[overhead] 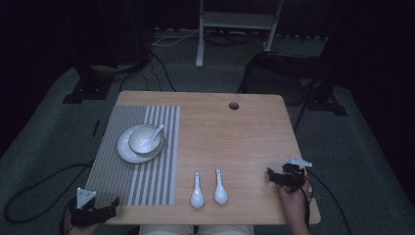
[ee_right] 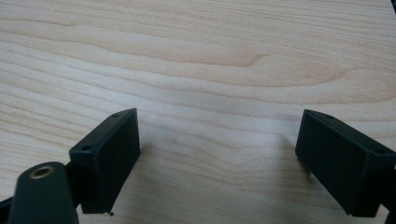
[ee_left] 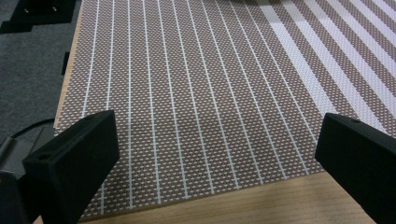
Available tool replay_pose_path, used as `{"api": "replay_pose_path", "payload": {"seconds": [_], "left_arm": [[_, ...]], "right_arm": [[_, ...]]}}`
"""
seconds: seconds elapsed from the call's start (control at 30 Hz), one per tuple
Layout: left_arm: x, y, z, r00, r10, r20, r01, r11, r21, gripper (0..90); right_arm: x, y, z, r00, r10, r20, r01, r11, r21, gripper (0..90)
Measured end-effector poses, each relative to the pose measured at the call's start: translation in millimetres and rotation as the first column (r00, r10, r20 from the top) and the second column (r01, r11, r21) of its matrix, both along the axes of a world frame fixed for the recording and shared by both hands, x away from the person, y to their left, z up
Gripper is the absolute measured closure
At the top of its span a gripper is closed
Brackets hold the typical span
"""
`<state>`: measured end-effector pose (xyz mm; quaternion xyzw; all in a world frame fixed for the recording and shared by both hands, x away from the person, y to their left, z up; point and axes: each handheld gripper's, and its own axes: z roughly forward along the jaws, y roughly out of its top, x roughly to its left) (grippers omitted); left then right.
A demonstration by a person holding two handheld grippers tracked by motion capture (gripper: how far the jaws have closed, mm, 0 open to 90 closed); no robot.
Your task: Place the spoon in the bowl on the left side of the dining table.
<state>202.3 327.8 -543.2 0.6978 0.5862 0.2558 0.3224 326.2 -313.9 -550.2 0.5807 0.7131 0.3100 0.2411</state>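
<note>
Both of my jaws are wide open and hold nothing. In the left gripper view, my left pair stands far apart at the bottom corners of the frame, over the near edge of the striped mat (ee_left: 196, 93). In the right gripper view, my right pair is also spread wide, low over the bare wood of the desk (ee_right: 201, 56).

In the high view, my left gripper (overhead: 115, 203) sits at the bottom left of the frame, by the near corner of the mat. My right gripper (overhead: 270, 176) sits at the lower right, pointing toward the middle.

Two white spoons lie side by side low in the middle of the frame. The right spoon (overhead: 219, 188) is nearest my right gripper. The left spoon (overhead: 196, 191) lies just beside it, not touching. Their handles point away from me.

Up and to the left, on the mat, a bowl (overhead: 144, 139) sits on a plate (overhead: 125, 152), with one more spoon (overhead: 157, 131) resting in it.

I think the next job is to pick up a spoon from the desk. To do it well, I should slide my right gripper over to the right spoon and come down low. I should pinch the thin handle, not the round scoop, because the scoop is slippery. I must keep clear of the other spoon so I don't knock it.
</note>
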Motion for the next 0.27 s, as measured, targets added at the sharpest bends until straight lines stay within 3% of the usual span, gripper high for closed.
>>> {"api": "replay_pose_path", "payload": {"seconds": [0.1,0.27], "left_arm": [[0.9,-0.7,-0.9,0.9998,-0.018,-0.004,0.018,0.9997,-0.018,0.0],[1.9,-1.6,-2.4,0.9994,-0.027,-0.020,0.027,0.9995,-0.015,0.0]], "right_arm": [[0.0,0.1,0.0,1.0000,0.000,0.000,0.000,1.000,0.000,13.1],[0.3,0.1,0.1,1.0000,-0.001,-0.001,0.001,1.000,-0.002,12.7]]}}
